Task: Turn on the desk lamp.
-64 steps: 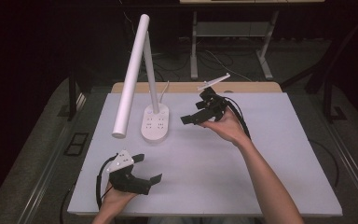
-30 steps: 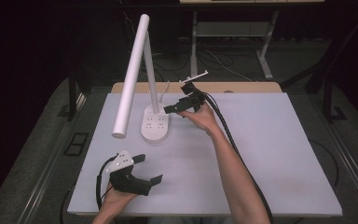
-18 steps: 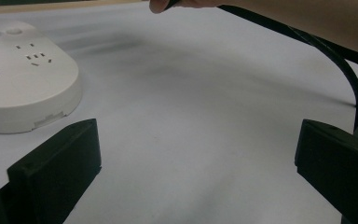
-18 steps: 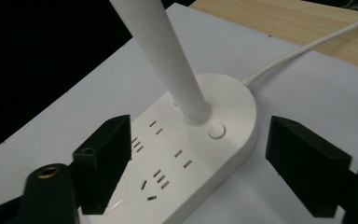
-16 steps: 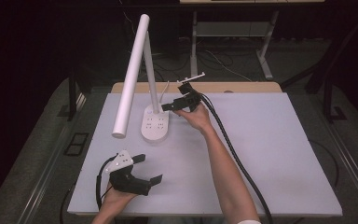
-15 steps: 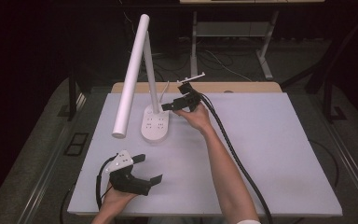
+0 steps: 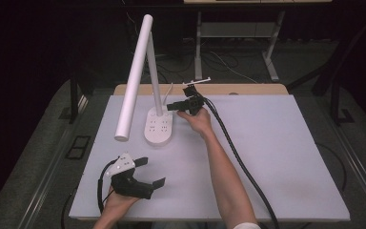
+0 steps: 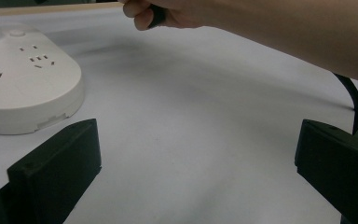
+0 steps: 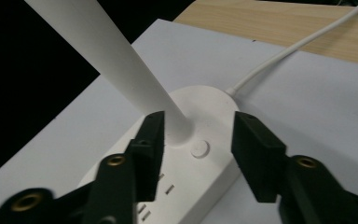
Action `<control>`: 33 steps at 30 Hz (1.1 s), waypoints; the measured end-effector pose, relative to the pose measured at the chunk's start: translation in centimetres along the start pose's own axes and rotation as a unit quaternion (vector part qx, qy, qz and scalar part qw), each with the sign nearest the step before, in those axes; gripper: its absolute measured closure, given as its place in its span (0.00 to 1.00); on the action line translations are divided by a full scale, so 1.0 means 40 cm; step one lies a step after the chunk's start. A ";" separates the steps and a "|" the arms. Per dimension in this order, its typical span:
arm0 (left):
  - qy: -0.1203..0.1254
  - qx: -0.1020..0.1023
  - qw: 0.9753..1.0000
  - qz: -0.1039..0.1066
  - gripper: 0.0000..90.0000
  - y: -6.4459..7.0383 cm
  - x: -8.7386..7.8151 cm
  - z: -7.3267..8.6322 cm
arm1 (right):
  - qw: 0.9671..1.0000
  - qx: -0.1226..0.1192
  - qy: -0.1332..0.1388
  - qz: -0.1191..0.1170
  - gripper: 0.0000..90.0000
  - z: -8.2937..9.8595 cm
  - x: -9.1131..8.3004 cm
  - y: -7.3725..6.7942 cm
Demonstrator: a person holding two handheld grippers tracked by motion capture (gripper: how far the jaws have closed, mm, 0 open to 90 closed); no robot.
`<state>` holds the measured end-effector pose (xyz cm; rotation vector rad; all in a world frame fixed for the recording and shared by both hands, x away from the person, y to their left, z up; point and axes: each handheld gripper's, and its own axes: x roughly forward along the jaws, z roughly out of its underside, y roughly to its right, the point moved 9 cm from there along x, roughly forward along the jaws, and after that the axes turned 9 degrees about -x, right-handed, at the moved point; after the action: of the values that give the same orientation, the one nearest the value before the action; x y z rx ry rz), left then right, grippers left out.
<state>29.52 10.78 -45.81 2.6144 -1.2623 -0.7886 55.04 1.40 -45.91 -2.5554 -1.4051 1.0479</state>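
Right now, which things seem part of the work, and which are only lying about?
Likely part of the work:
- desk lamp, its button
- right gripper, jaws open over the base

Just there:
- left gripper, open, resting apart
- lamp cord
- white table

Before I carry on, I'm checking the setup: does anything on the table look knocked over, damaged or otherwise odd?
Nothing stands out. The desk lamp stands on its socket base with its cord running off the back, and both tools are open, the right tool over the base button, the left tool near the front edge.

High view looks down; gripper views close, sharing the lamp base [image 7: 159, 128].
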 end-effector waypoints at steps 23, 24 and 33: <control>-0.003 0.002 1.000 0.004 0.00 0.003 0.003 0.002 | 0.999 0.032 0.000 -0.009 1.00 0.043 0.081 0.002; -0.003 0.002 1.000 0.004 0.00 0.002 0.003 0.002 | 0.999 0.032 0.001 -0.008 1.00 0.043 0.082 0.002; -0.004 0.002 1.000 0.004 0.00 0.002 0.003 0.002 | 1.000 0.016 0.006 -0.005 1.00 0.042 0.085 0.002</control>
<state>29.48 10.64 -45.89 2.6107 -1.2771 -0.7965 55.35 3.50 -49.06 -2.5265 -1.3847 1.0437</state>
